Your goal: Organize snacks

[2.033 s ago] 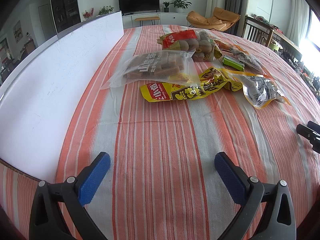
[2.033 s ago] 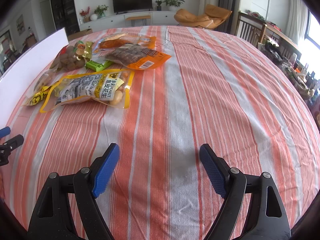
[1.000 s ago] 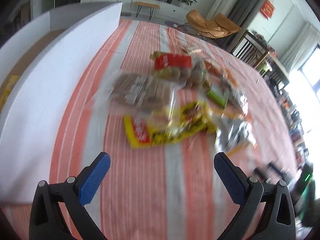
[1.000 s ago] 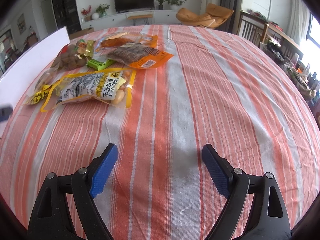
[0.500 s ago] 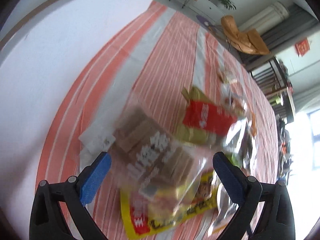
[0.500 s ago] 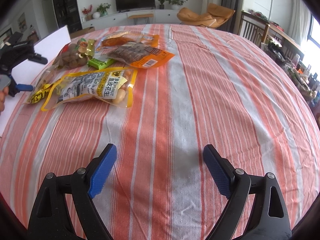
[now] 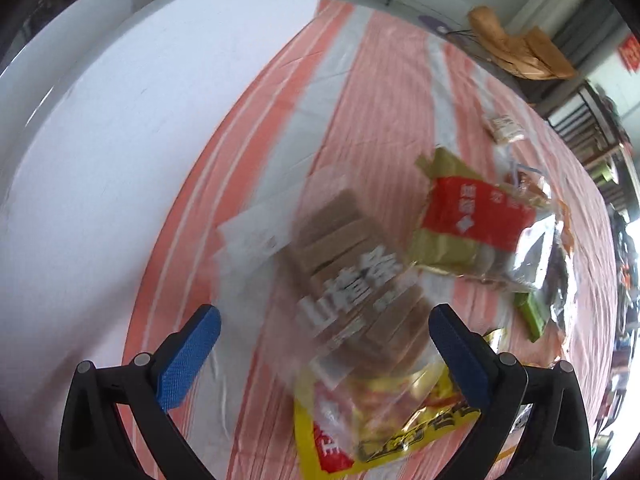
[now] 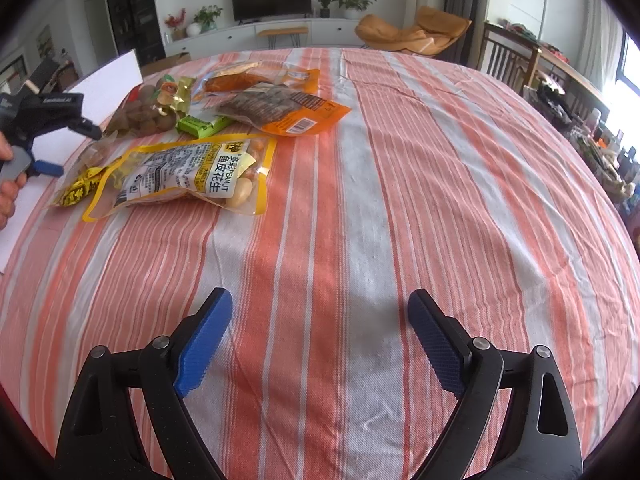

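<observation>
Here my left tongs (image 7: 324,344) point steeply down with their ribbed blue pads (image 7: 188,356) spread wide, and a clear crinkly bag of brown bars (image 7: 344,280) lies on the cloth in the gap between them, touched by neither pad. Its lower end overlaps a glossy yellow packet (image 7: 384,436). Just beyond sits a gold-and-red pouch (image 7: 472,224), and a small green wrapper (image 7: 530,316) lies to its right. A flat white board (image 7: 120,140) runs along the left side of the striped orange and grey tablecloth (image 7: 376,92).

My right tongs (image 8: 320,336) are also parted, nothing between the pads but bare woven cloth (image 8: 440,184), softly creased. Well ahead on the left I see the snacks in a loose cluster: a see-through peanut bag (image 8: 188,176) with a yellow border, an orange foil pouch (image 8: 288,112), and a bag of round brown pieces (image 8: 148,116). At the far left edge a hand (image 8: 6,184) grips the other tool.
</observation>
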`<state>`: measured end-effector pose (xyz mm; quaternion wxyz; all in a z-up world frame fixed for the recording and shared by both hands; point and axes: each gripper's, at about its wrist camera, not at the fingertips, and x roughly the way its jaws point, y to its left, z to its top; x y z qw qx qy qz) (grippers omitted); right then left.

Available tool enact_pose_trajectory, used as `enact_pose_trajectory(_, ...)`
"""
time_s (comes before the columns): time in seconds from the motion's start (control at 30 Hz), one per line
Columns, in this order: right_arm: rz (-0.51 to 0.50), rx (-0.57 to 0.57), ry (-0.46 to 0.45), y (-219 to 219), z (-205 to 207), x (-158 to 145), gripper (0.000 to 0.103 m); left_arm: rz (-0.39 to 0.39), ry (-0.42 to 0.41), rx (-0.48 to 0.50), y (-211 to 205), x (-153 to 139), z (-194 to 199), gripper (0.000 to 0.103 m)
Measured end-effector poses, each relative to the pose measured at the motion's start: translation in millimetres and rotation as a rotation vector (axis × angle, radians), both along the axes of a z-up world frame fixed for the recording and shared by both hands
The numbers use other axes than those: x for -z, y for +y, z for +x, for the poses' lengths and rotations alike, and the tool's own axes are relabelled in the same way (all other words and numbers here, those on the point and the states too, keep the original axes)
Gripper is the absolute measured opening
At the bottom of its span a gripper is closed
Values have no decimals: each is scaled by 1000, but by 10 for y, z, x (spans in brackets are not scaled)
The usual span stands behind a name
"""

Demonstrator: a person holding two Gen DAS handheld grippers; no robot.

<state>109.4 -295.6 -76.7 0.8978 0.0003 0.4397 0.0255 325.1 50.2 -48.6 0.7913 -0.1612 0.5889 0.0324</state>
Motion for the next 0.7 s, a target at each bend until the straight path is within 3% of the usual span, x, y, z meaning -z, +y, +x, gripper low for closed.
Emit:
enact_pose_trajectory(0.1,-1,-1,1,7,2,3,93,-21,19,-20,-35,48,63,103)
enact_pose_trajectory(0.17,0,-2,2,13,0,8,93,9,19,-28,-95,67,141,103)
enact_pose_trajectory(0.27,-1,-2,2,12,2,5,93,110,42,-3,-253,108,280,103)
enact_pose_trajectory(0.33,-1,-2,2,13,1,6,93,201,37,83,-400,159,289,101)
enact_pose_trajectory(0.37,-1,-2,2,11,2,4,93,221,-12,141,-462,141,249,94)
enact_pose_trajectory(0.43,-1,-2,2,13,0,5,93,231,-82,216,-483,70,142,59)
enact_pose_trajectory(0.57,-1,-1,2,15,-1,5,93,252,-72,353,-417,14,-124,53)
enact_pose_trajectory(0.7,-1,-1,2,11,0,2,93,239,-116,424,-275,-137,-697,53)
